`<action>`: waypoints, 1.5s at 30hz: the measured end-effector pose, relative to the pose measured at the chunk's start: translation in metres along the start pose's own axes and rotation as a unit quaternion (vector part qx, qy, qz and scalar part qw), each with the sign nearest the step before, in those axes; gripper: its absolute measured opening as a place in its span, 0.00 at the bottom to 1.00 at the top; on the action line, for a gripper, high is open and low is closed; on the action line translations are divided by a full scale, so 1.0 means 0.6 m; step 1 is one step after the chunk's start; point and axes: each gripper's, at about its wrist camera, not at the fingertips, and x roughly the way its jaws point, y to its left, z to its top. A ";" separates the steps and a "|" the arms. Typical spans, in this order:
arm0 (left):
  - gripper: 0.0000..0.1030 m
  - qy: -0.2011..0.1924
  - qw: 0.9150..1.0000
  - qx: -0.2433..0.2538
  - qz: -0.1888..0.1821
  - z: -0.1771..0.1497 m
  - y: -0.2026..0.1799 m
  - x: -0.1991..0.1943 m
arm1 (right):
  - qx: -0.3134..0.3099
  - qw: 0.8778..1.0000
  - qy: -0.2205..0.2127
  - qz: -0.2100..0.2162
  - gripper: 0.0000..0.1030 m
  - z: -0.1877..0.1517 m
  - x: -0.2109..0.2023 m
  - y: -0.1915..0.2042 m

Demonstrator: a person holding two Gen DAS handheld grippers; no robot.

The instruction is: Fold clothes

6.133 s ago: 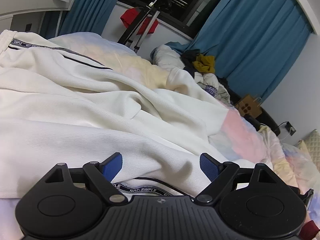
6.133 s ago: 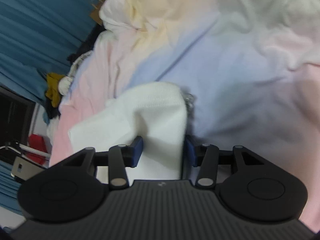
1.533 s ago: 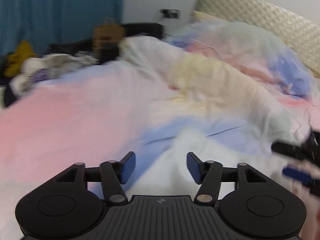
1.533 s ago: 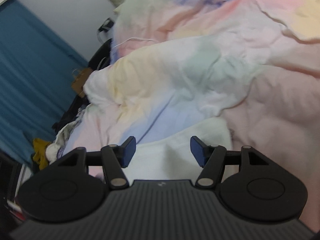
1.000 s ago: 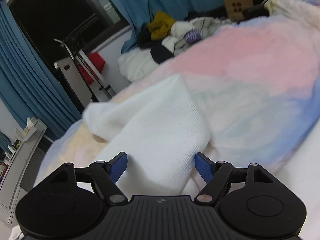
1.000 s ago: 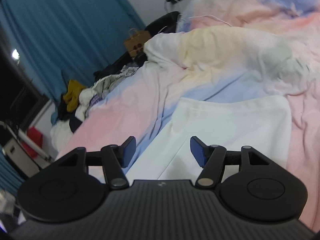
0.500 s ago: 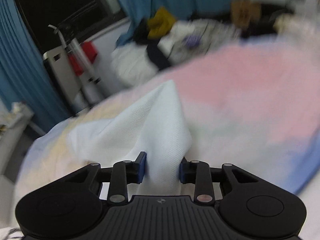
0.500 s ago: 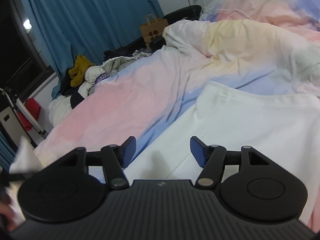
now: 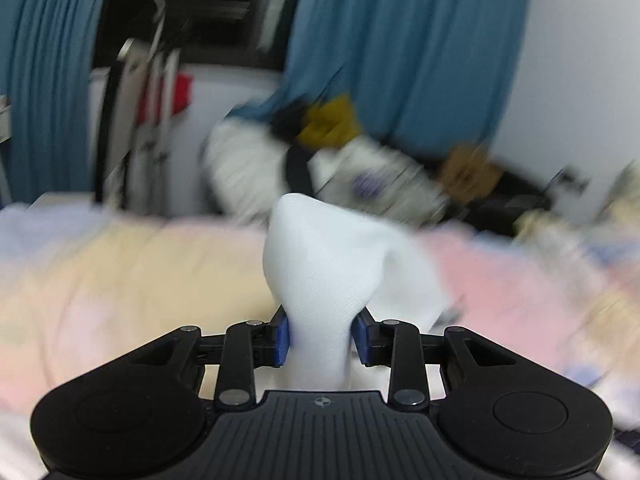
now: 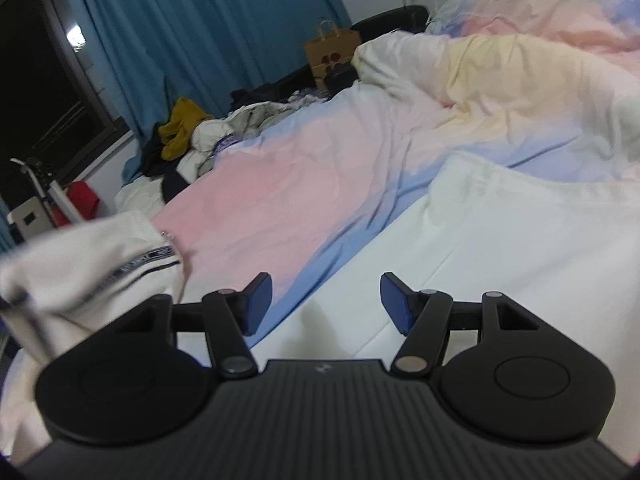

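Above bedspread (image 10: 280, 200): left tool (image 9: 322, 334) pinching garment (image 9: 324, 272), raised.

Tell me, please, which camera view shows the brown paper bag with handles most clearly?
The right wrist view: the brown paper bag is sharp there, upright before the blue curtain, handles and dark printed dots visible. In the left wrist view it is only a motion-blurred brown patch at the right, without readable detail.
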 end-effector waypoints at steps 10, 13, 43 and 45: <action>0.74 -0.033 0.999 0.012 0.005 -0.062 0.020 -0.156 | 0.114 0.966 0.130 0.193 0.61 -0.025 0.083 0.006; 0.75 -0.033 0.998 0.039 0.032 -0.128 -0.008 -0.246 | 0.149 0.935 0.186 0.261 0.61 -0.032 0.116 0.025; 0.76 -0.035 0.992 -0.120 0.021 -0.263 0.030 -0.318 | 0.158 0.949 0.093 0.257 0.17 0.120 0.282 0.122; 0.76 -0.046 0.991 -0.121 0.017 -0.258 0.028 -0.334 | 0.139 0.964 0.054 0.222 0.17 0.175 0.253 0.087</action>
